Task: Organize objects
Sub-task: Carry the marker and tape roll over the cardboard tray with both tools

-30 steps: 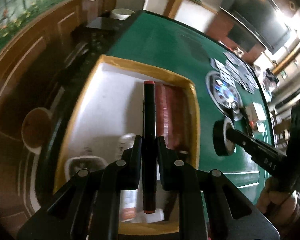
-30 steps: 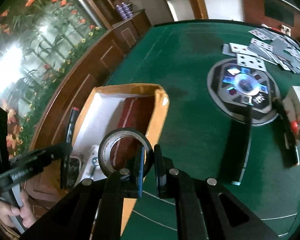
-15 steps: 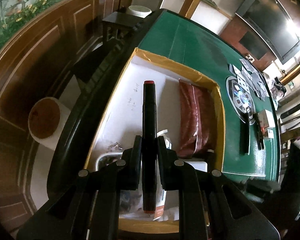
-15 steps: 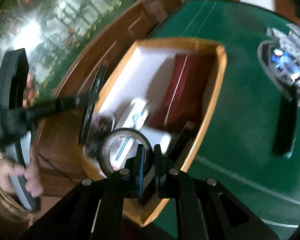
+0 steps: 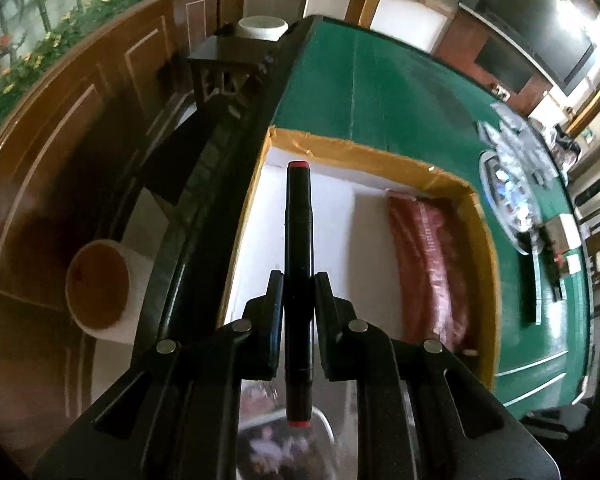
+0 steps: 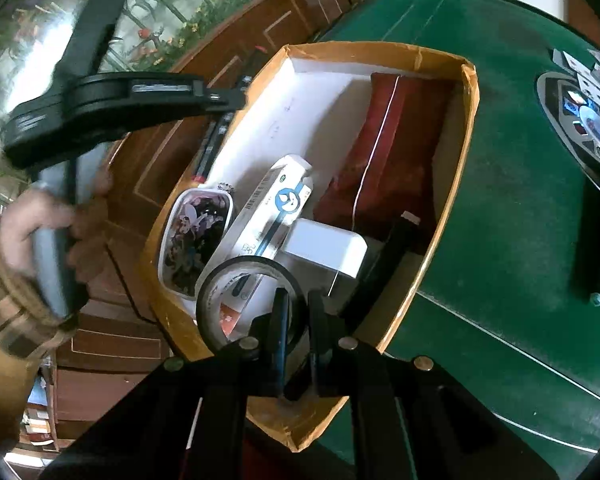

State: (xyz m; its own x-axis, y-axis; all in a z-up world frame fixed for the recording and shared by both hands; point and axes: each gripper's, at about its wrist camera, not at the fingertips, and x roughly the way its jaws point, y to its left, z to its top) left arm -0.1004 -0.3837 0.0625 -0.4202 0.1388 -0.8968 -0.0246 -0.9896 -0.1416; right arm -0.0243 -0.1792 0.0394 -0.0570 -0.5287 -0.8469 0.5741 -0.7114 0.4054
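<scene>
Left gripper (image 5: 298, 312) clamped on a black marker (image 5: 299, 240) with red ends, jaws pressed against its barrel on either side, marker running straight out ahead along the line of the jaws. Under and ahead of those jaws, an open cardboard box (image 5: 364, 151) with a white inside, sitting at the edge of the green counter (image 5: 380, 92). To the right of the left jaws, a dark red packet (image 5: 424, 264) lying lengthwise against the box's right wall; just below the marker's near tip, a blurred patterned tin (image 5: 284, 448). Right gripper (image 6: 296, 320) clamped on the rim of a black roll of tape (image 6: 212, 292), jaws close together on the ring's wall, roll standing off to the left of them and hanging over the near end of the same box (image 6: 452, 216). Ahead of the right jaws inside the box: a white charger block (image 6: 324, 248) nearest, a white and blue tube carton (image 6: 276, 204) lying slantwise beyond it, the tin (image 6: 196, 236) to the left beside the carton, the red packet (image 6: 380, 152) farther ahead to the right, and a black slim item (image 6: 384, 264) leaning against the right wall. Far to the left of the right jaws, a hand (image 6: 40, 232) holding the left gripper's handle, marker (image 6: 212, 148) seen over the box's left wall. Well off to the right on the counter, a round panel (image 6: 580, 120) and a black bar (image 6: 596, 232).
</scene>
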